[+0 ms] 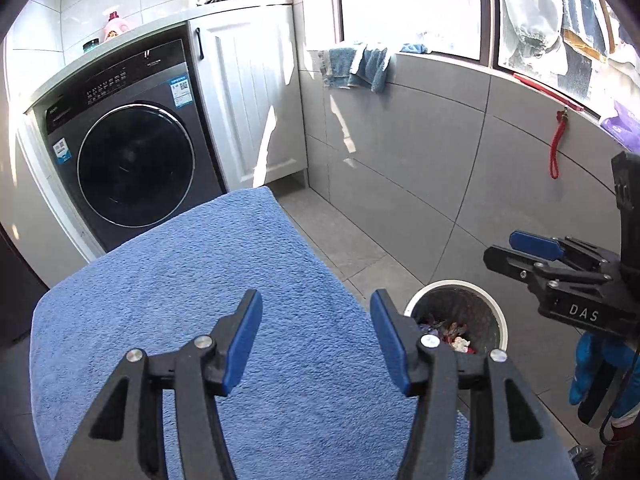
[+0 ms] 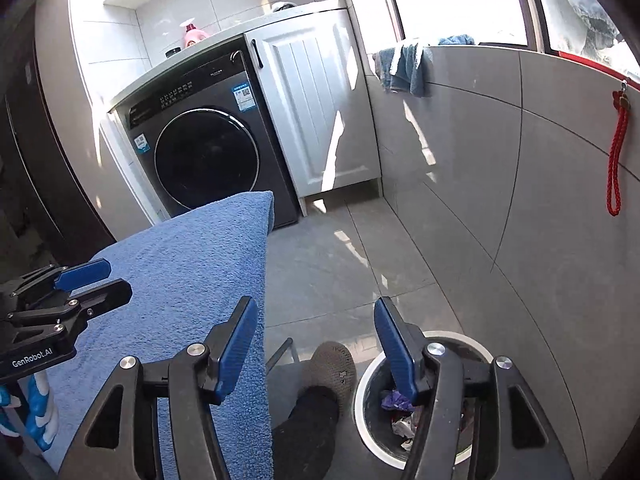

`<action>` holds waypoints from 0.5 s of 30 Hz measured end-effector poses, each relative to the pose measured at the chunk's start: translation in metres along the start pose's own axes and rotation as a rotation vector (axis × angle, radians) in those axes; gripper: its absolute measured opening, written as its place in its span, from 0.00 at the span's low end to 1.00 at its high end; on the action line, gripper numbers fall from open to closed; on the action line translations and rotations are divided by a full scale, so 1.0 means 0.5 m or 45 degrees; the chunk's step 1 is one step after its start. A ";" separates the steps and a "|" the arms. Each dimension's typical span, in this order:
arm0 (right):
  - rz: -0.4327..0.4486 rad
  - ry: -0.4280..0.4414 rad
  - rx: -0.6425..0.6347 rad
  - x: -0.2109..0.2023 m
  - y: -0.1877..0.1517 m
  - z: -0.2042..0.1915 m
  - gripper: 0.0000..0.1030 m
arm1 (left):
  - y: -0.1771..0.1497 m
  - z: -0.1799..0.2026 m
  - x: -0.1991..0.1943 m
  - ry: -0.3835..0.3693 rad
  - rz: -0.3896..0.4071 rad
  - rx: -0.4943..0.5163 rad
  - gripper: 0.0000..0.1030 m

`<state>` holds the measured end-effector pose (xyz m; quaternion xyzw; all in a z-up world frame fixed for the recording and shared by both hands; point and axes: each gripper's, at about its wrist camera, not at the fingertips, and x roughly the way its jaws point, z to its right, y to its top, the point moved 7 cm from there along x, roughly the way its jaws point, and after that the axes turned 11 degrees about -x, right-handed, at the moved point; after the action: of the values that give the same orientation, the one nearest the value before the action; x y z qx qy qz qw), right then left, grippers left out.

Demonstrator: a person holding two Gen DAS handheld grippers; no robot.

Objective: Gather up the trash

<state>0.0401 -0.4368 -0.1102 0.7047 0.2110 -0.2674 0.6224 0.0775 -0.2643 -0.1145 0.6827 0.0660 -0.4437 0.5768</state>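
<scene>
Left wrist view: left tongs (image 1: 316, 340) spread, empty, above blue-towelled desk (image 1: 180, 300). Right tongs (image 2: 316, 344) spread, empty. Trash bin (image 2: 366, 396) below right tongs, holding scraps. Step: between pickups; next, locating remaining trash.

Black tongs (image 1: 316, 344), blue pads (image 1: 242, 344), silver screws (image 1: 428, 341)

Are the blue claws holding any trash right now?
No. The left gripper is open and empty over the blue towel, and the right gripper is open and empty above the bin.
</scene>
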 end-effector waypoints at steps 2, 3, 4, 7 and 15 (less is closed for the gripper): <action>0.022 0.037 -0.044 -0.006 0.017 -0.055 0.61 | -0.001 -0.061 -0.041 0.073 0.051 -0.051 0.59; 0.032 0.050 -0.064 -0.009 0.024 -0.079 0.62 | -0.004 -0.091 -0.066 0.115 0.077 -0.077 0.59; 0.043 0.063 -0.082 -0.013 0.032 -0.103 0.63 | -0.005 -0.117 -0.085 0.157 0.100 -0.100 0.59; 0.075 0.092 -0.118 -0.023 0.055 -0.170 0.69 | -0.014 -0.195 -0.142 0.235 0.166 -0.173 0.63; 0.123 0.077 -0.242 -0.049 0.091 -0.304 0.86 | -0.057 -0.352 -0.261 0.361 0.287 -0.325 0.74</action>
<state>0.0672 -0.2915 -0.0474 0.6594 0.2200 -0.1944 0.6920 0.0755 -0.0511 -0.0567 0.6627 0.1256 -0.2640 0.6894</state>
